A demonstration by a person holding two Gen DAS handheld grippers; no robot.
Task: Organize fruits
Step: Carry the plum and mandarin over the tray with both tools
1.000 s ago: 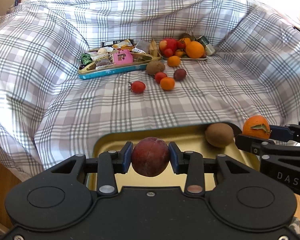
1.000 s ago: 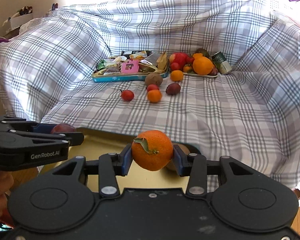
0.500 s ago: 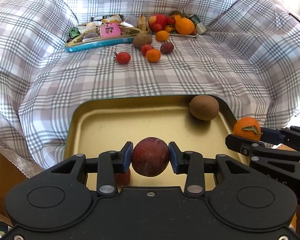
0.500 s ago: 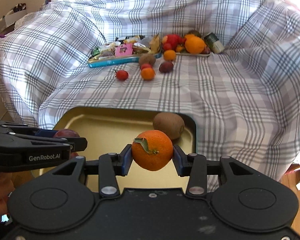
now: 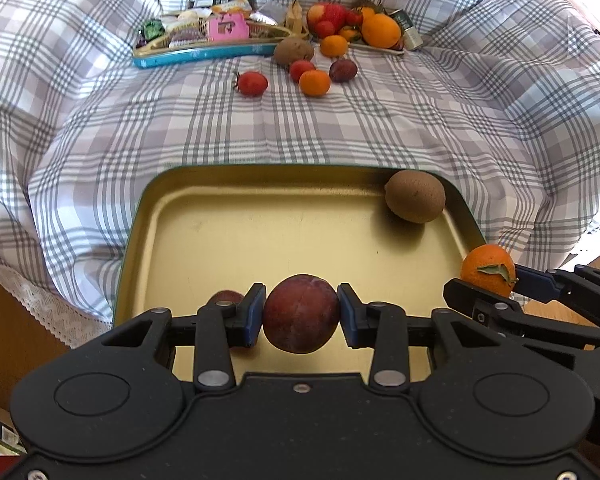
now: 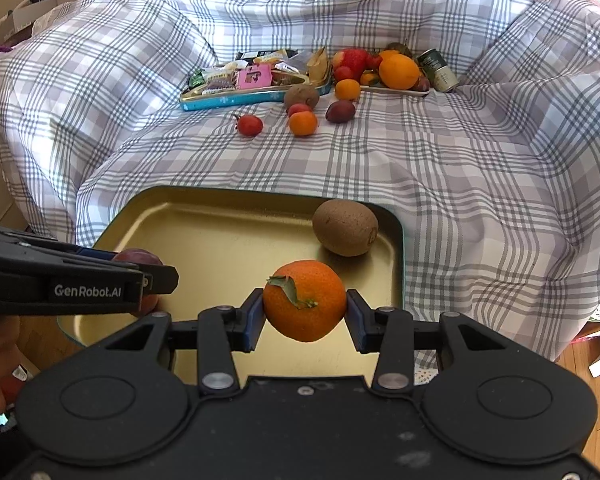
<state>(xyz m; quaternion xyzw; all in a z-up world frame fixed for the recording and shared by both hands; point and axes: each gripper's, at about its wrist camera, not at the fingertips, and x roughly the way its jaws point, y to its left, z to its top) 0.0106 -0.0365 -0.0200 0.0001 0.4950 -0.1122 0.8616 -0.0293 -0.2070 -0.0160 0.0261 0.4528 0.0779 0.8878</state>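
My left gripper (image 5: 301, 312) is shut on a dark red plum (image 5: 301, 322) and holds it just above the near part of a gold tray (image 5: 260, 236). My right gripper (image 6: 305, 308) is shut on a tangerine with a dry leaf (image 6: 308, 312), over the tray's (image 6: 220, 240) near right side. A brown kiwi (image 5: 415, 196) lies in the tray's far right corner. Another reddish fruit (image 5: 224, 298) shows in the tray, partly hidden behind my left finger. From each wrist view the other gripper is seen at the side with its fruit.
The tray rests on a sofa under a grey checked cloth (image 5: 340, 128). Farther back lie a tomato (image 5: 252, 83), a small tangerine (image 5: 314, 82), a plum (image 5: 343, 70) and a kiwi (image 5: 293, 50). Behind them stand a blue snack tin (image 5: 208, 50), a fruit plate (image 5: 380, 34) and a can (image 5: 410, 34).
Both grippers have sunk and tipped downward over the tray, so much more of the tray shows now. Each still holds its fruit.
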